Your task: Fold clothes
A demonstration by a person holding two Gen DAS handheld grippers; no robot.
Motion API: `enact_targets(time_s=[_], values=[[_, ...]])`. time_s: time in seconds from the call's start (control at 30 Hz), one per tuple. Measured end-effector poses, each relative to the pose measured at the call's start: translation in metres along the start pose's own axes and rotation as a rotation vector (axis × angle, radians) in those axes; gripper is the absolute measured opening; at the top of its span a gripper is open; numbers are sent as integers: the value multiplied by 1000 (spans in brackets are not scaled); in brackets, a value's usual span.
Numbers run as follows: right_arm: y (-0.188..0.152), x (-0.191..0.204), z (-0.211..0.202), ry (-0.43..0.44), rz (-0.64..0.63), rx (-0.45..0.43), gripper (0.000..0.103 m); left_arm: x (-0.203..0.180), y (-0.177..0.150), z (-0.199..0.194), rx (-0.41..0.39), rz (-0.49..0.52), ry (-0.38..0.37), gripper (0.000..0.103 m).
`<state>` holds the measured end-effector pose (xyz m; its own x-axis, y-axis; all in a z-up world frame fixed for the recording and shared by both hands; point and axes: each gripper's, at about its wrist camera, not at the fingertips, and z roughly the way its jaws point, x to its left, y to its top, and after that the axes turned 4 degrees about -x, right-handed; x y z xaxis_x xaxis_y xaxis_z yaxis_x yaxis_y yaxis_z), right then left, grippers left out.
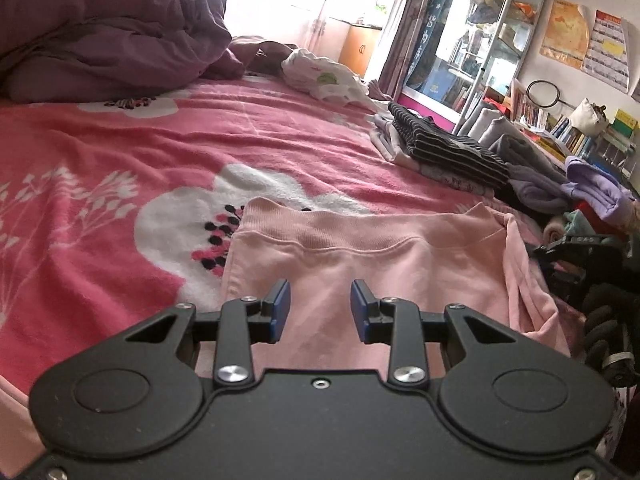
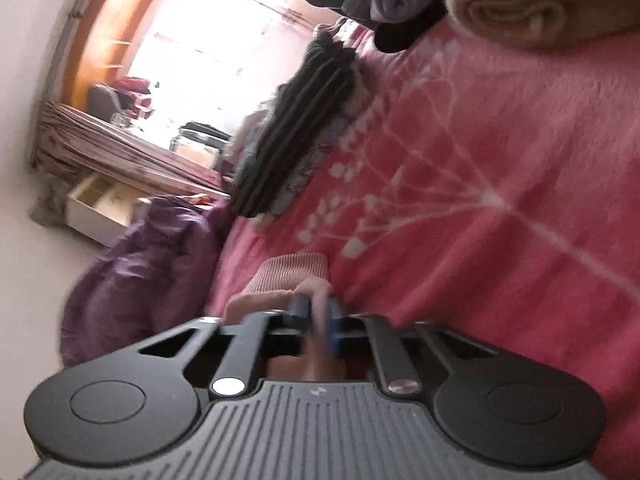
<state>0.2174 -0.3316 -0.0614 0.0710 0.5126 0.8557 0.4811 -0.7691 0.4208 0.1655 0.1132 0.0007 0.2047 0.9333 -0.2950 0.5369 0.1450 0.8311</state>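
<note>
Two grippers working soft pink top [image 1: 360, 264] on fuzzy floral blanket [image 1: 120, 152], left gripper [image 1: 320, 308] hovering with jaws apart, right gripper [image 2: 316, 312] pinching ribbed cuff [image 2: 292, 270], view blurred.

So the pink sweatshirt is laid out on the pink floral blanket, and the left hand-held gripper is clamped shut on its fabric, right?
Not quite. The pink sweatshirt does lie on the pink floral blanket, but the left hand-held gripper is open, its blue pads apart over the fabric with nothing pinched, as the left wrist view shows.
</note>
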Motion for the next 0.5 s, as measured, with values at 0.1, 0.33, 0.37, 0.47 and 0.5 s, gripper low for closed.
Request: enact_targets(time_s=[0.1,0.33,0.37,0.47,0.5], values=[[0,13,-17,9,-46,-65,6,-1,1,-6,-14,-2,-14,31],[4,48,-73,-37,-230,-205,5,-8,2,-27,-66,19,-70,31],[5,49,-81,-44,-236,-220,5,-9,1,-29,-71,24,-77,31],[7,53,-107,-71,-259,-263,5,-12,-3,-36,-82,36,-104,31],[6,53,-113,-71,-259,-268,5,-13,-4,-38,-84,41,-109,31]])
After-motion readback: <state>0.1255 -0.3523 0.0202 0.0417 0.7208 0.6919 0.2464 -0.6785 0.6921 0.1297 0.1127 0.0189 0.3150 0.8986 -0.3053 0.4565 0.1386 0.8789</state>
